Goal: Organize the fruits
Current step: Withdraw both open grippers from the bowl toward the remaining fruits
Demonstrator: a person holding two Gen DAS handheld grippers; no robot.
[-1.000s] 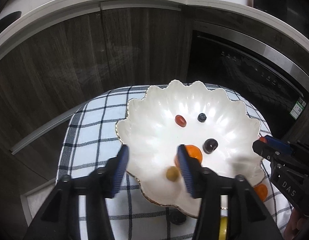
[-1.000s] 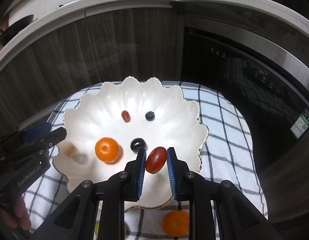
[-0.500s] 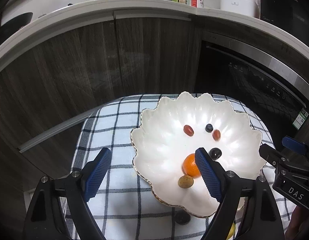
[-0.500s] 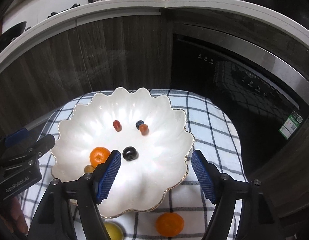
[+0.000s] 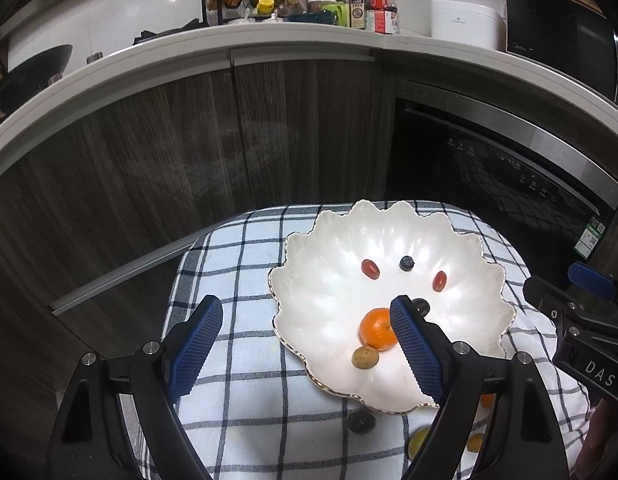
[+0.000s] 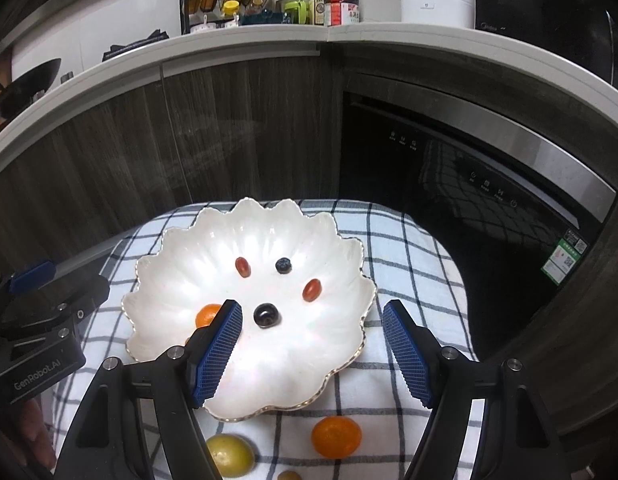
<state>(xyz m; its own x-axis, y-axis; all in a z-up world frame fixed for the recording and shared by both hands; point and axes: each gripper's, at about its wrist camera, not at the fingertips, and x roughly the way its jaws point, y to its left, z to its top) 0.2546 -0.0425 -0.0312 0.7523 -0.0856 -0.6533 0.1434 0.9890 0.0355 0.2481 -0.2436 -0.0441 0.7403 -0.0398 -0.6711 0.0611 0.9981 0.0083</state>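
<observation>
Task status: partly complete, as a judgement. Six fruits lie in the plate; at least four remain outside it.

Left gripper point(image 5: 307, 338): jaws wide apart, nothing between the ribbed blue pads. Right gripper point(image 6: 313, 344): jaws likewise spread and empty. Both sets of jaws have just been opening.

Outside the plate, at its 6 o'clock edge in the right wrist view, on the white cloth with dark check lines point(image 6: 393, 240) that covers the surface:
- one smooth yellow-green round fruit point(image 6: 230, 454);
- one dimpled orange mandarin point(image 6: 336, 437), just beside it;
- one small olive-brown fruit point(image 6: 289, 475), cut off by the frame edge.

The left wrist view adds one dark wrinkled fruit point(image 5: 361, 422) at the plate's near rim.

Inside the glossy white scalloped plate with a thin gilt rim point(image 6: 157, 304), near to far:
- a speckled tan oval fruit point(image 5: 365, 358);
- a second orange mandarin point(image 5: 376, 328), touching or almost touching it;
- a glossy black round grape point(image 6: 266, 315) at centre;
- a red oval grape point(image 6: 311, 289) at 2 o'clock;
- a second red oval grape point(image 6: 242, 267) at 11 o'clock;
- a matte blueberry point(image 6: 283, 265) at 12 o'clock.

Beyond stand dark wood-grain cabinet doors point(image 6: 229, 132) under a pale worktop.
</observation>
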